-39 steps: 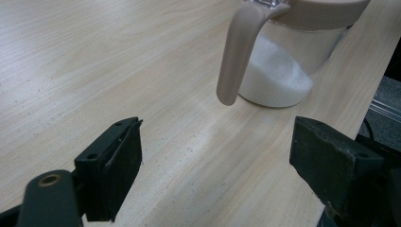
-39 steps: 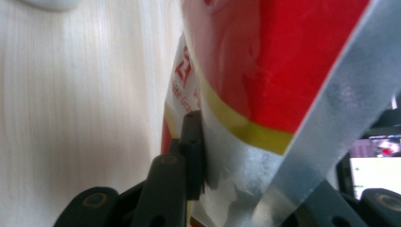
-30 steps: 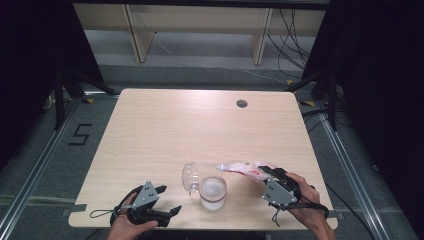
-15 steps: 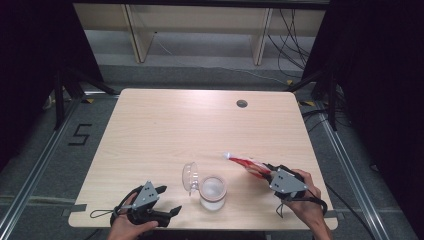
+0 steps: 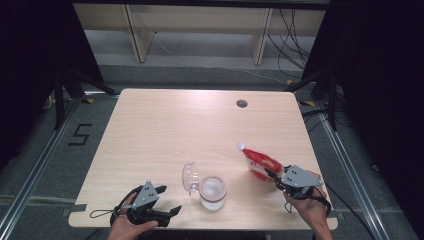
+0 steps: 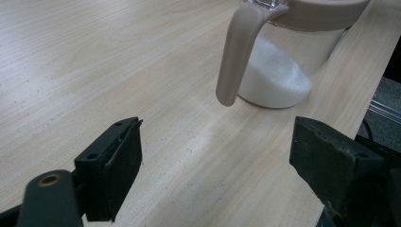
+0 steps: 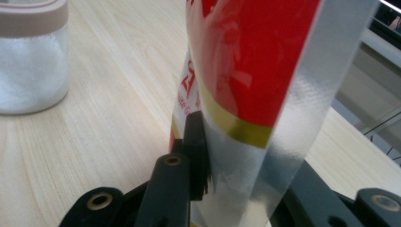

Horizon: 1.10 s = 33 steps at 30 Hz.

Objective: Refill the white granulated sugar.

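Right hand-held gripper (image 5: 274, 176) clamps red pouch (image 5: 259, 161) between its jaws. I see pouch as glossy red front with white lettering, gold band, clear silvery sealed edge, white spout tip at far end. Pouch lies slanted near right front of table (image 5: 165, 130), well right of glass jar (image 5: 212, 192). Jar half full of white granules, beige rim and handle, clear lid flipped open. Left hand-held gripper (image 5: 167, 199) gapes empty, near jar handle.
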Motion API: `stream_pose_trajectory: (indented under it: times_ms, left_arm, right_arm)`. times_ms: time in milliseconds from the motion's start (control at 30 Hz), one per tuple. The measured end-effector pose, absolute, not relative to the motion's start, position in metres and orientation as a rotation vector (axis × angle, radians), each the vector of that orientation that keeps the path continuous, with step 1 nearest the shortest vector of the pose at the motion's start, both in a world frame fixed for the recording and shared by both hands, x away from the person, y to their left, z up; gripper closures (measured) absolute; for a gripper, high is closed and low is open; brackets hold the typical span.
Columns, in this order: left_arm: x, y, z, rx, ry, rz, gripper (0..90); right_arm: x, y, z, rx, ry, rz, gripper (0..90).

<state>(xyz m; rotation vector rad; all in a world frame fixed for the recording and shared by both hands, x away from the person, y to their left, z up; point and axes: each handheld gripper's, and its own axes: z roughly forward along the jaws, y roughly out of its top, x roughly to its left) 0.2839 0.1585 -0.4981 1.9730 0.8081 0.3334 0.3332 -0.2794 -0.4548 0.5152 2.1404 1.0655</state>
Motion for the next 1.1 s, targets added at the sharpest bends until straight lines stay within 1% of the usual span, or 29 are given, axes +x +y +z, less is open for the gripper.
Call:
stream_pose_trajectory:
  times_ms: [633,800,900,1000,1100]
  left_arm:
    - [0.285,0.159,-0.498,1.986,0.793,0.336,17.4]
    - [0.285,0.159,-0.498,1.980,0.799,0.334,17.4]
    - [0.285,0.159,-0.498,1.984,0.802,0.338,17.4]
    - [0.285,0.159,-0.498,1.974,0.802,0.327,17.4]
    - [0.285,0.158,-0.496,1.970,0.794,0.318,17.4]
  right_arm:
    - [0.333,-0.298,-0.459,0.711,2.087,1.143,74.5]
    - [0.333,-0.299,-0.459,0.718,2.068,1.152,73.6]
    - [0.333,-0.300,-0.459,0.717,2.066,1.145,71.4]
    - [0.331,-0.302,-0.458,0.771,2.035,1.167,66.7]
    - [0.328,-0.305,-0.455,0.754,2.019,1.164,59.8]
